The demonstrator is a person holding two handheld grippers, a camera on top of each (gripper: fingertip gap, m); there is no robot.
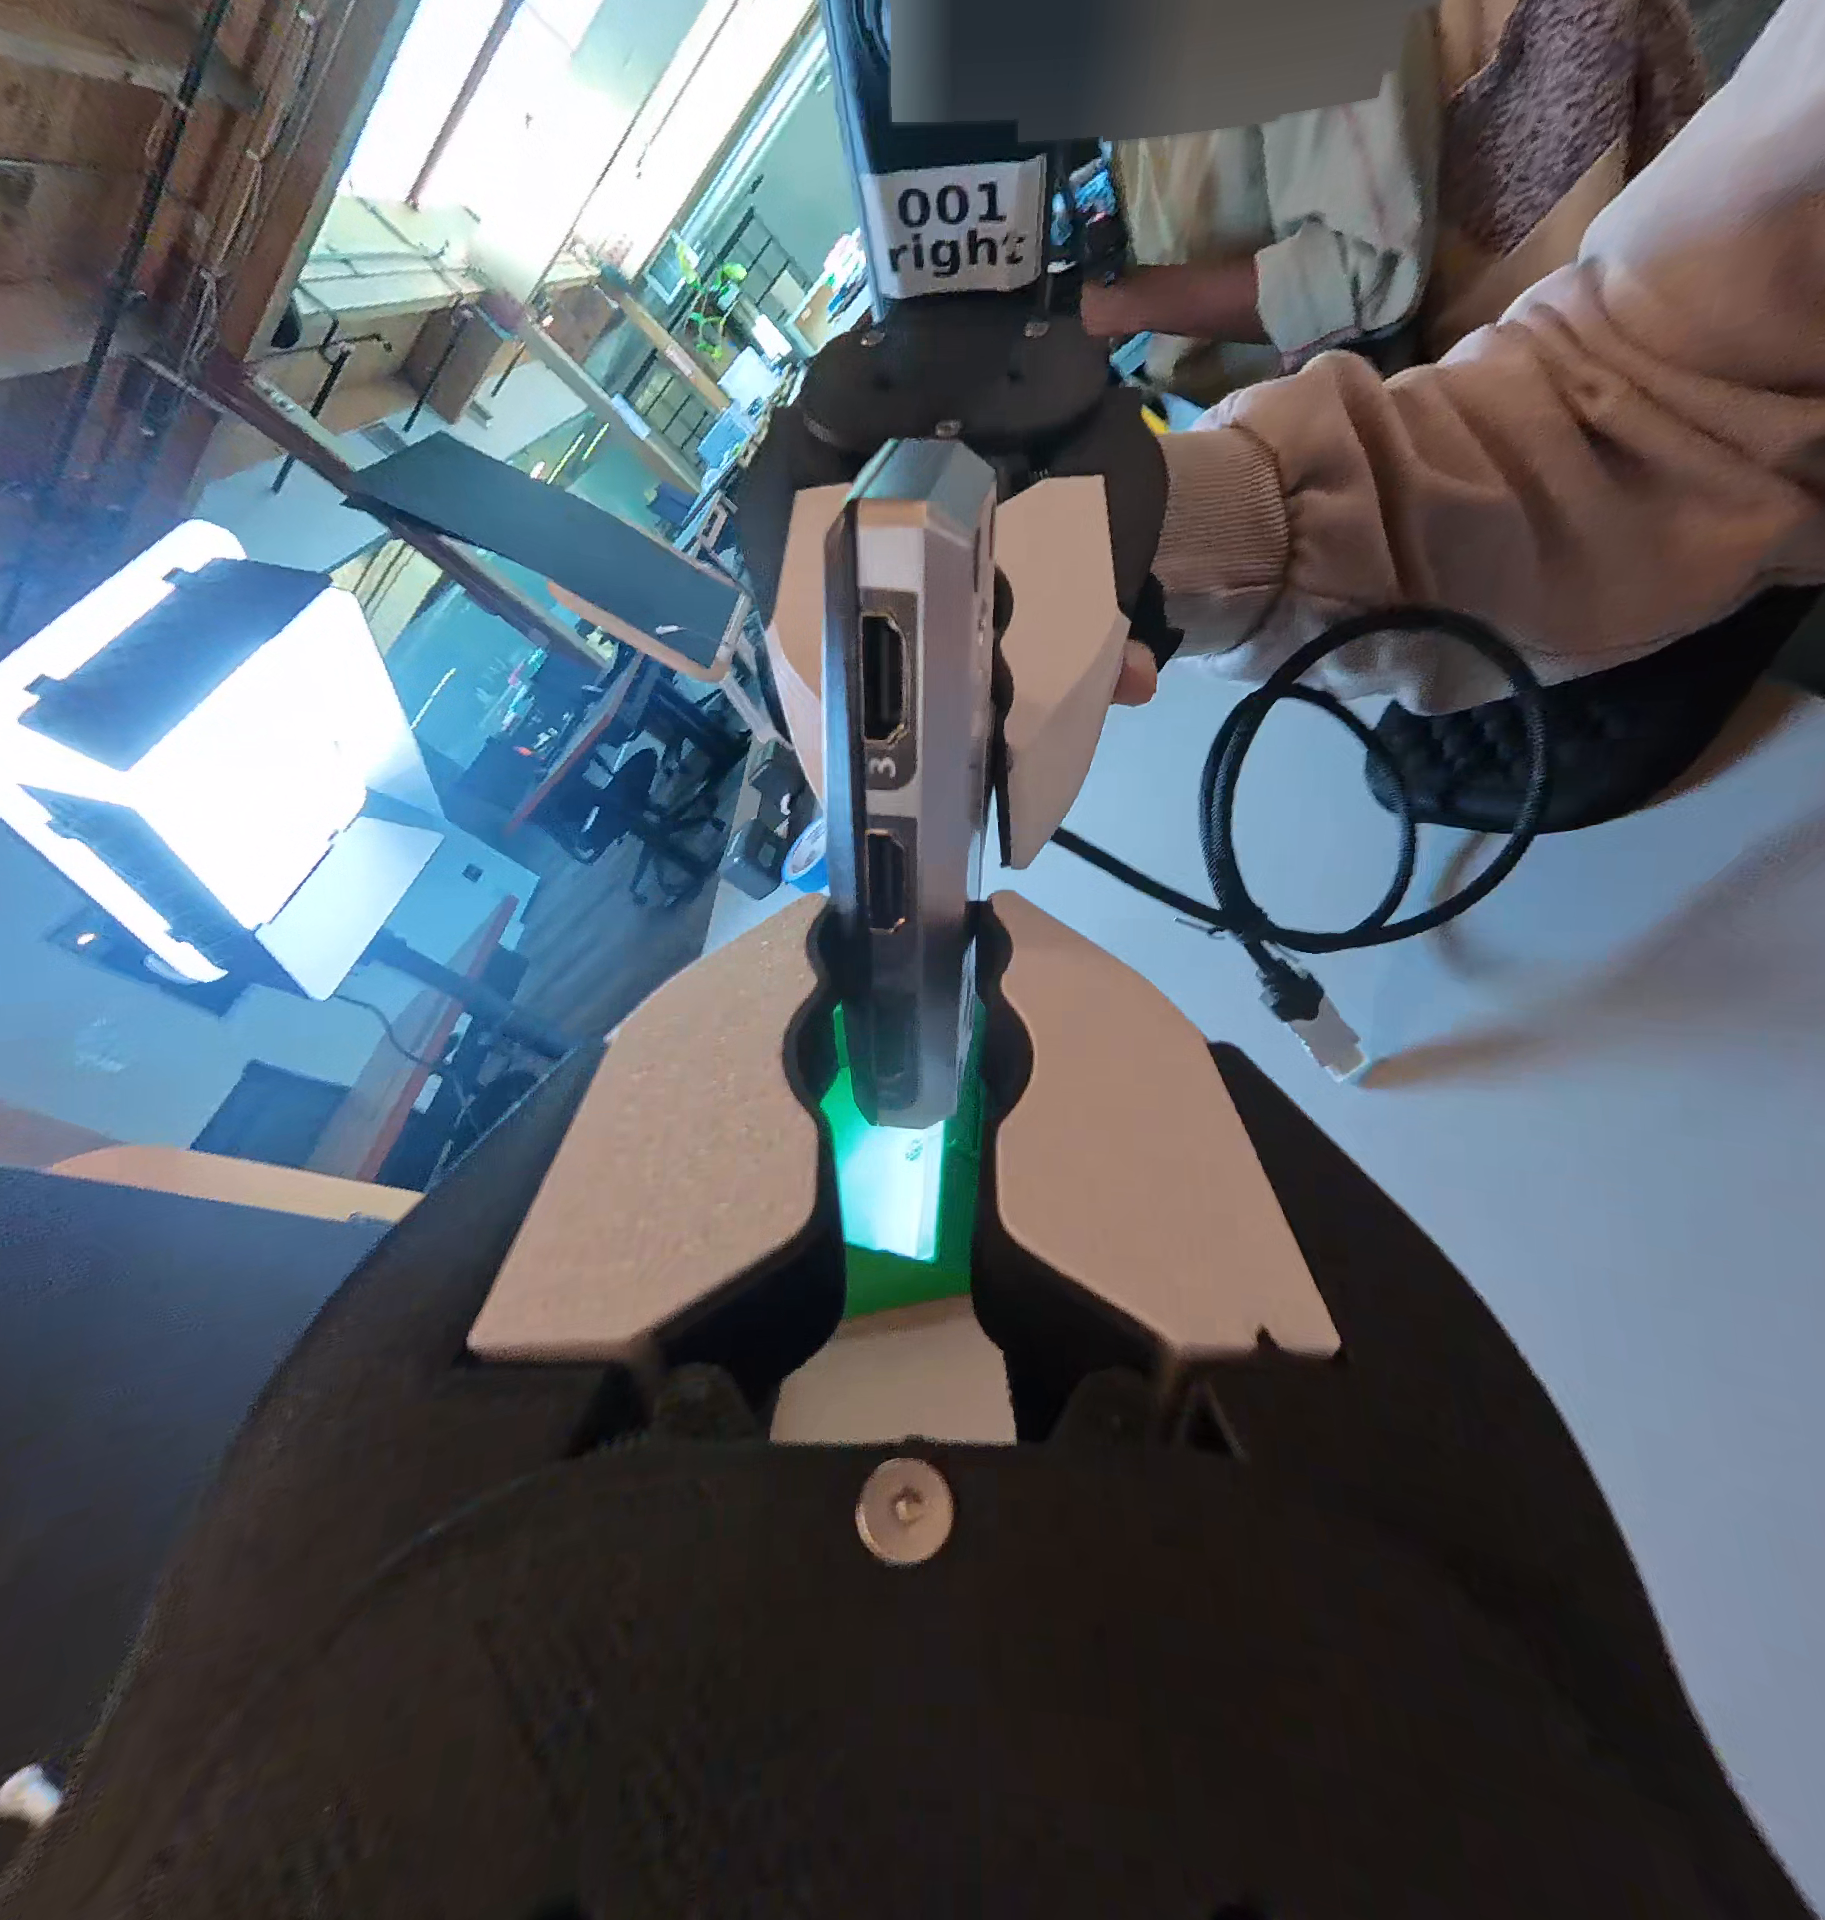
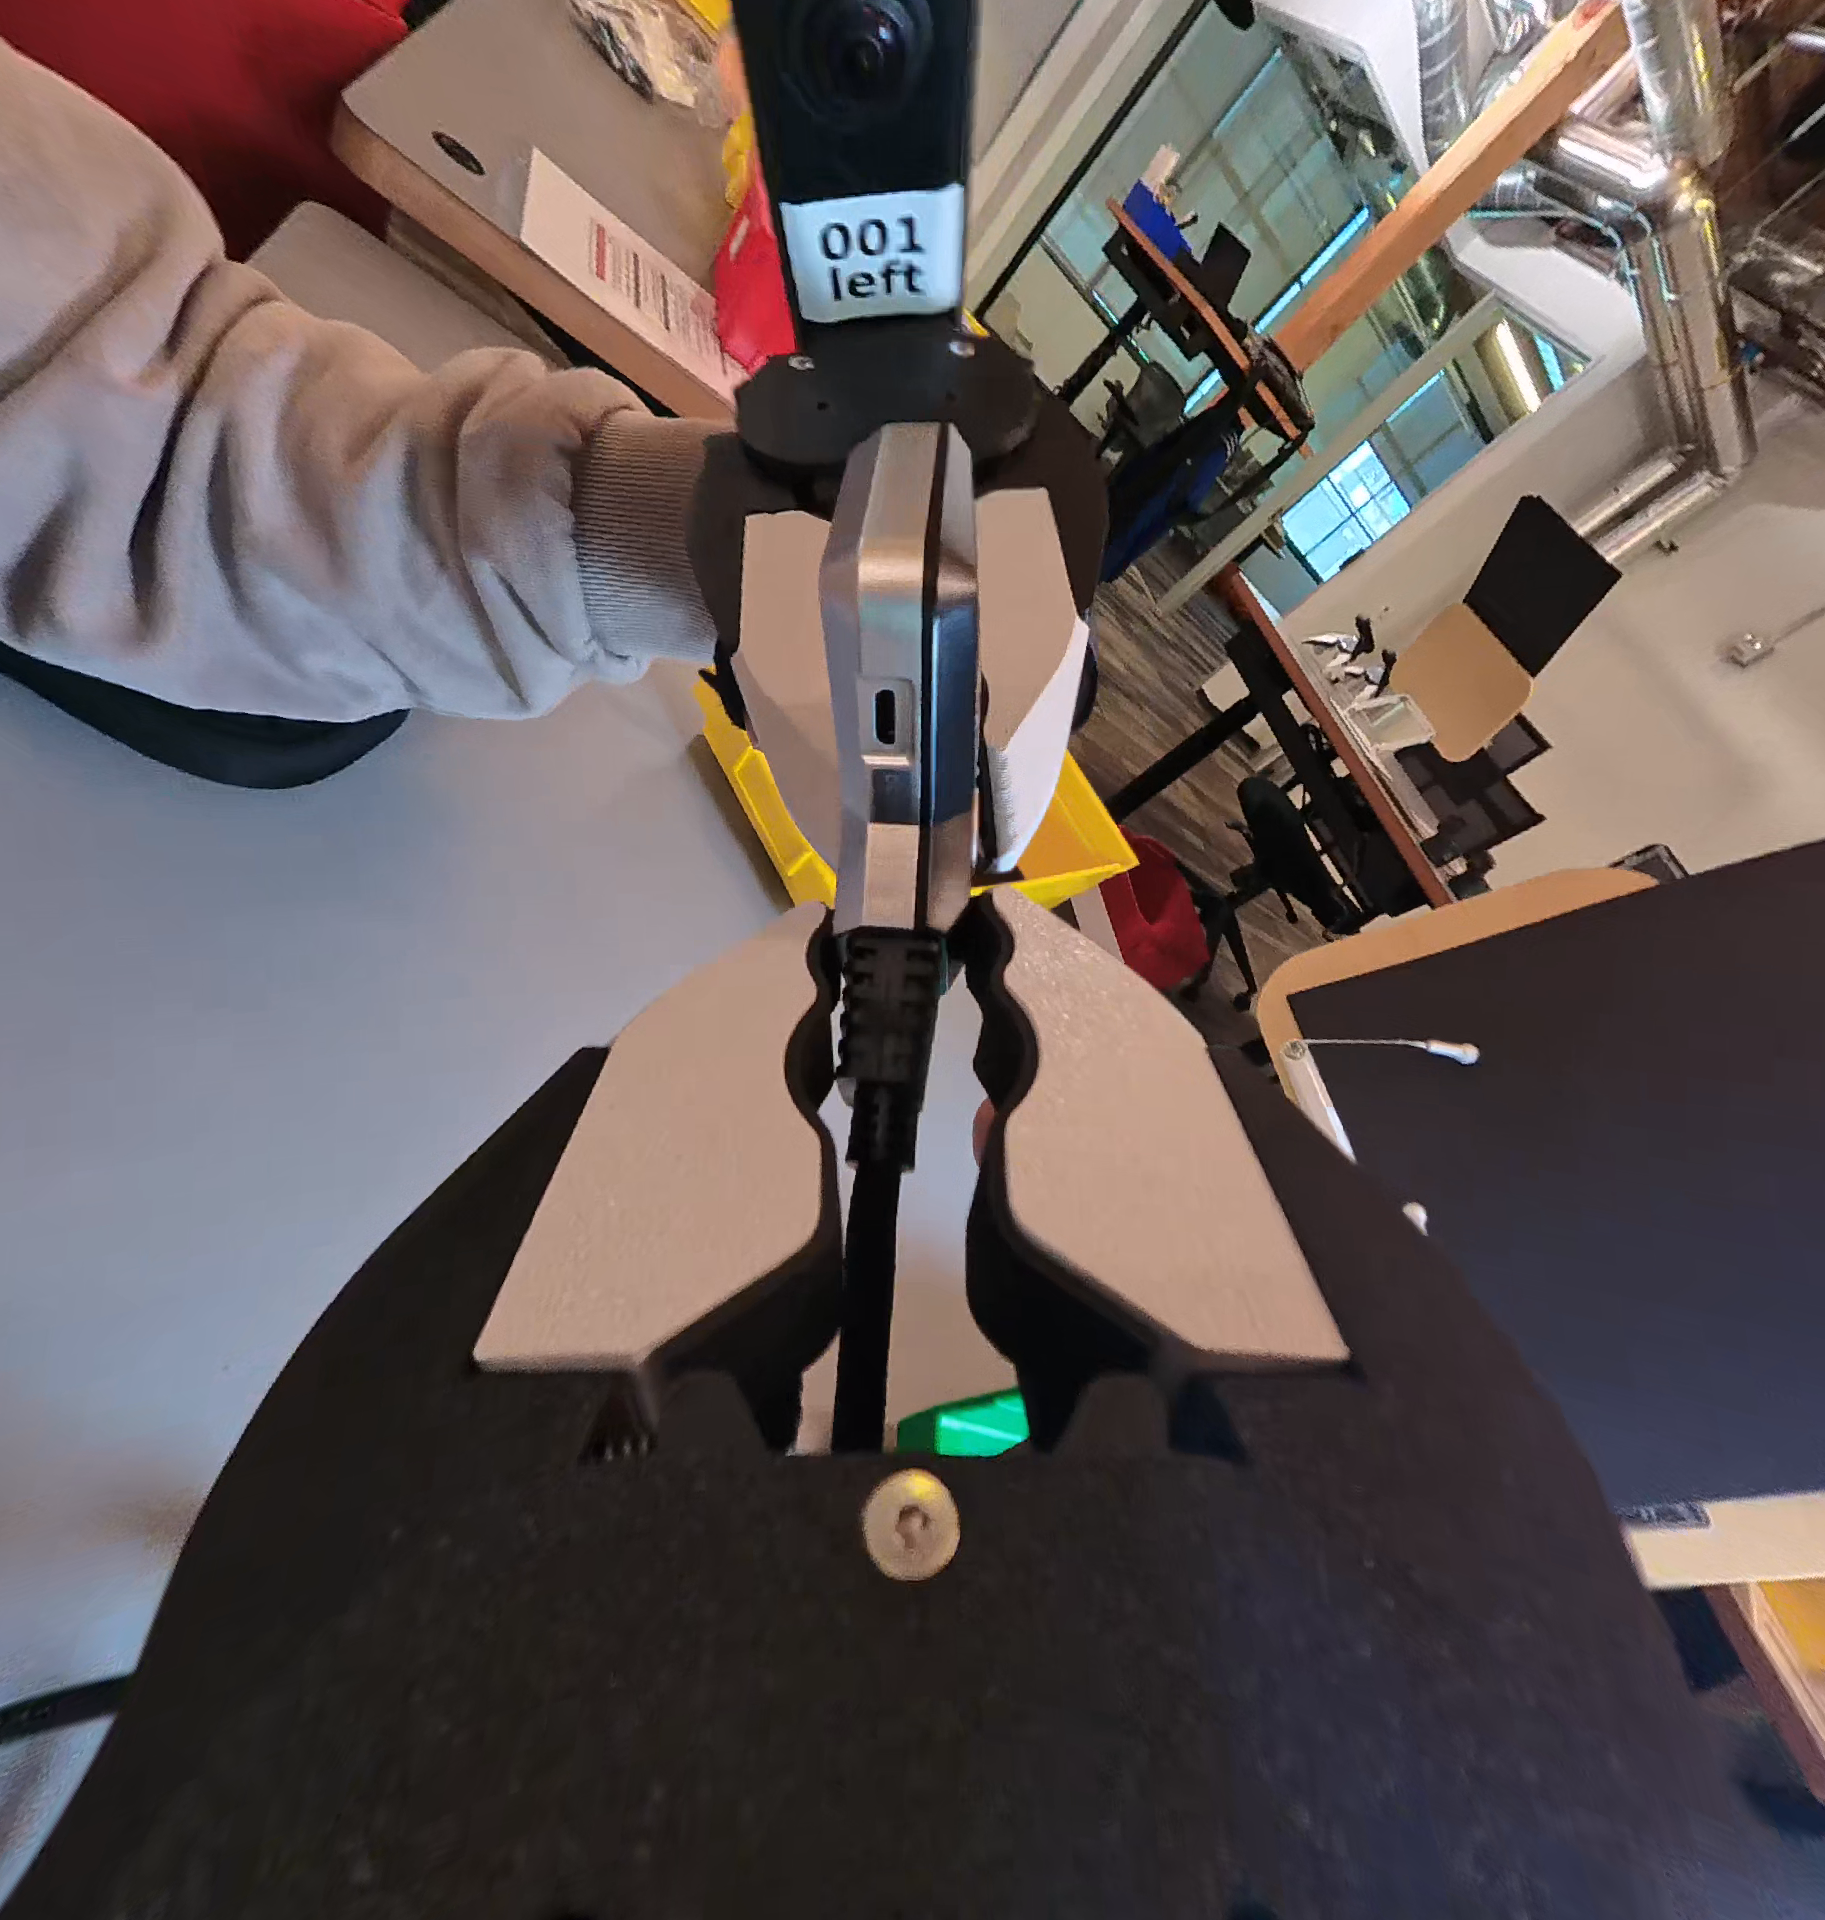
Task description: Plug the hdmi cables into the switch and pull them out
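Observation:
The grey HDMI switch [image 1: 913,727] is held in the air, edge-on, between both grippers. My left gripper [image 1: 903,925] is shut on its near end. Two HDMI ports on the edge facing the left wrist view are empty. In the right wrist view my right gripper [image 2: 892,925] is shut on a black HDMI plug [image 2: 884,1023] that sits in the end of the switch [image 2: 903,675]; its cable [image 2: 866,1299] runs back between the fingers. Each gripper shows opposite in the other's view, the right gripper [image 1: 918,821] and the left gripper [image 2: 918,831]. A second black HDMI cable [image 1: 1375,779] lies coiled on the table with its plug [image 1: 1313,1023] free.
The white table [image 1: 1614,1195] lies below. A yellow bin [image 2: 1079,831] sits at its far edge. A black-topped board [image 2: 1614,1195] stands to the right. A green object [image 1: 892,1268] lies under the grippers. The person's sleeves [image 1: 1510,468] reach in from the sides.

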